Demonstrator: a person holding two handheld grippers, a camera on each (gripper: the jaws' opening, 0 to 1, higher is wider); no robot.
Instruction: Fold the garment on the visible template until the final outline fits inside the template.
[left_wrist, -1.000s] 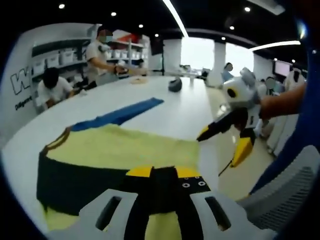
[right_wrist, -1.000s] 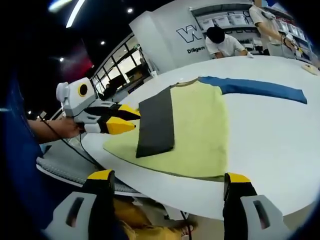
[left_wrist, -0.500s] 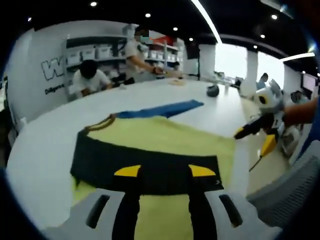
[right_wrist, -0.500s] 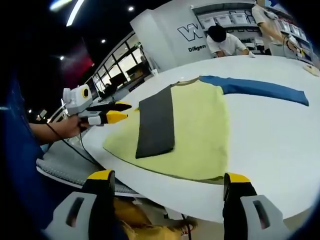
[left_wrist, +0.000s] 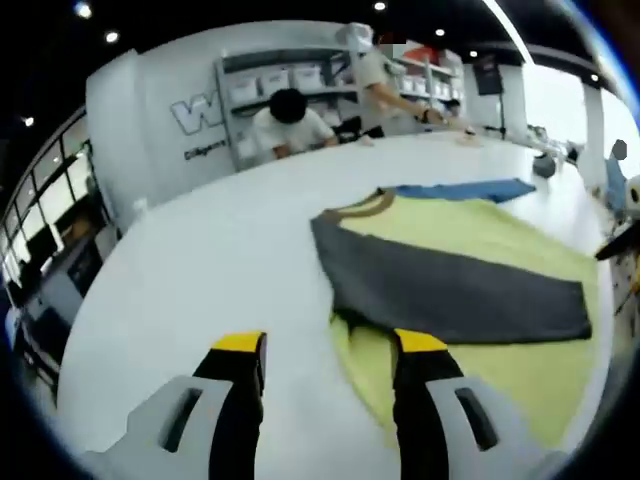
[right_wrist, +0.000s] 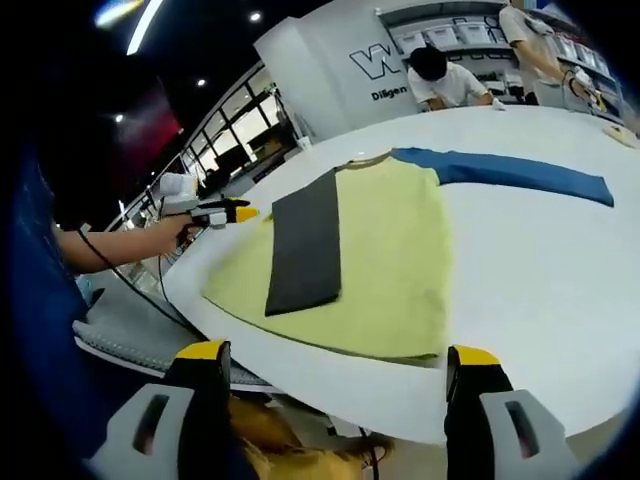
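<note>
Left gripper view: the yellow garment (left_wrist: 470, 300) is seen lying flat on the white worktop (left_wrist: 200, 290), a dark grey sleeve (left_wrist: 450, 290) folded across it and a blue sleeve (left_wrist: 465, 190) stretched out beyond. The left gripper (left_wrist: 325, 350) is held with jaws spread, empty. Right gripper (right_wrist: 335, 360) jaws are likewise spread, nothing gripped.

garment (left_wrist: 470, 290) — far hem cut by left gripper view's edge | shelf boxes (left_wrist: 285, 85) — contents too small to tell
</note>
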